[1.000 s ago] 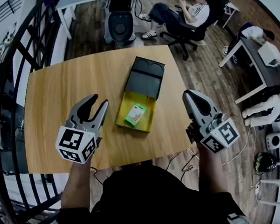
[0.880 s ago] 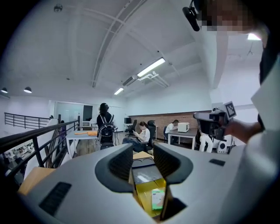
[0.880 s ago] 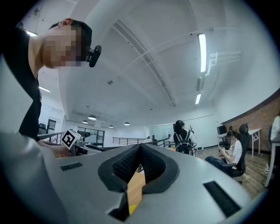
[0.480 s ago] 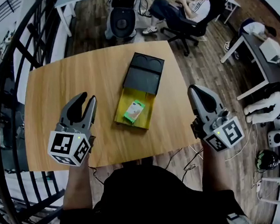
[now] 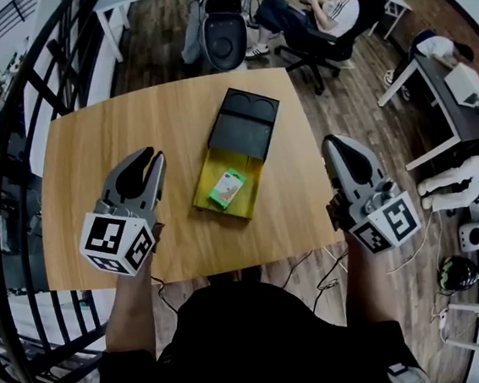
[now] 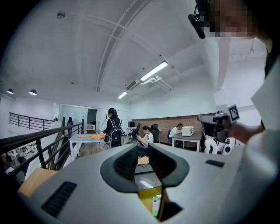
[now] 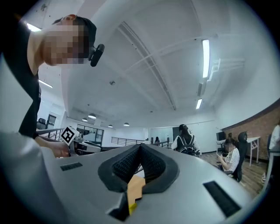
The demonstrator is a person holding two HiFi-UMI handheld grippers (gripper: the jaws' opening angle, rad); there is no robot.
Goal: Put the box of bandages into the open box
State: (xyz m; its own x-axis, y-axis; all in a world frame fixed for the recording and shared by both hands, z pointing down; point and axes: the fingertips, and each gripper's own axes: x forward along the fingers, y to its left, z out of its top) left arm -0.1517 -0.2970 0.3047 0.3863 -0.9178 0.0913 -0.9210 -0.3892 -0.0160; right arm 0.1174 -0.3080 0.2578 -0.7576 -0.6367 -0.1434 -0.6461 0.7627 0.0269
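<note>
Box of bandages (image 5: 227,188): one, small, rectangular, green and white; the print is too small to read. It lies flat inside the open box (image 5: 229,159) at the centre of the frame, well apart from both grippers.

Open box: one, shallow, rectangular, yellow inside. Its black lid (image 5: 244,126) is laid back toward the upper edge of the frame and has two round recesses.

Table (image 5: 82,152): one, pale wood, smooth top.

Left gripper (image 5: 152,155): grey shell with dark ribbed pads. Its jaws are parted with nothing between them. It is held over the table, left of the open box. Its cube carries black-and-white square markers.

Right gripper (image 5: 337,142): same build. Its jaws are closed tip to tip and hold nothing. It is at the table's right edge.

Seated person (image 5: 323,16): one, upper right, on the plank floor.
</note>
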